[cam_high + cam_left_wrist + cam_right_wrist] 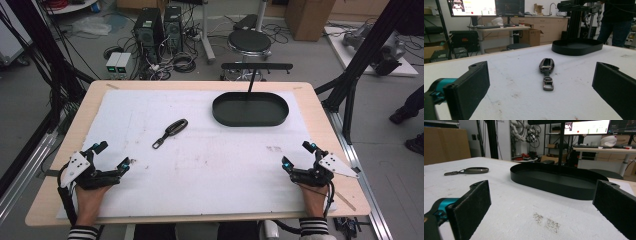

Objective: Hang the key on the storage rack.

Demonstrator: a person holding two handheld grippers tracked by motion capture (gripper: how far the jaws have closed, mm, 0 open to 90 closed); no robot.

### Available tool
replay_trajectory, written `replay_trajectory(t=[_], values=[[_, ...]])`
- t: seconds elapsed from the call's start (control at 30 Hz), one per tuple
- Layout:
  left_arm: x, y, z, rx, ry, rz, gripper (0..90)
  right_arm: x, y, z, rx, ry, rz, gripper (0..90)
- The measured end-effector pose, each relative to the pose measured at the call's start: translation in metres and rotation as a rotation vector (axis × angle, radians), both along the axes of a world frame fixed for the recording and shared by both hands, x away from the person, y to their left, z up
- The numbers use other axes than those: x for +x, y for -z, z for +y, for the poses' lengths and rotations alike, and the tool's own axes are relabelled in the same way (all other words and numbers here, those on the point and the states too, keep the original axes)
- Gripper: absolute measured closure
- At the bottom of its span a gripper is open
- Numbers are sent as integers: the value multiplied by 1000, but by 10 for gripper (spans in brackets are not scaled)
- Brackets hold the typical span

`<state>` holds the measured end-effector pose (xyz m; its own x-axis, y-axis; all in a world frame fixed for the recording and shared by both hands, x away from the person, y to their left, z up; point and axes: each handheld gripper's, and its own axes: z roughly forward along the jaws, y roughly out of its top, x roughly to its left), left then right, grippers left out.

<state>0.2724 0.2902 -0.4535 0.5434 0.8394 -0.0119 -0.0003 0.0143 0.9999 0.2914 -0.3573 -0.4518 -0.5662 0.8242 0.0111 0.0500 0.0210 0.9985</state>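
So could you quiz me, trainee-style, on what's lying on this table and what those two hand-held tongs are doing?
1. True or false: the dark oval key fob with metal clip lies inside the black oval tray.
2. Which tongs are nearer the fob: left tongs or right tongs?
3. Fill in: both tongs are ____, holding nothing.

Key: 1 false, it lies on the white foam sheet, apart from the tray. 2 left. 3 open.
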Motion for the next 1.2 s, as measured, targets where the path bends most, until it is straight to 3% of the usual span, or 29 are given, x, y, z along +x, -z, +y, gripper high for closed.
replay_trajectory(t=[0.67, 0.73, 0.87, 1.1, 1.2], values=[[1, -1, 0, 9, 4, 7, 17, 0, 0, 1, 0, 0, 4, 6], [3, -3, -1, 13, 7, 28, 17, 0, 0, 1, -5, 1, 2, 6], [6, -11, -2, 18, 22, 26, 17, 0, 0, 0, -2, 0, 1, 6], [22, -38, -8, 109, 80, 39, 17, 0, 0, 0, -5, 2, 4, 6], [33, -51, -13, 159, 104, 71, 17, 1, 0, 0, -5, 2, 1, 6]])
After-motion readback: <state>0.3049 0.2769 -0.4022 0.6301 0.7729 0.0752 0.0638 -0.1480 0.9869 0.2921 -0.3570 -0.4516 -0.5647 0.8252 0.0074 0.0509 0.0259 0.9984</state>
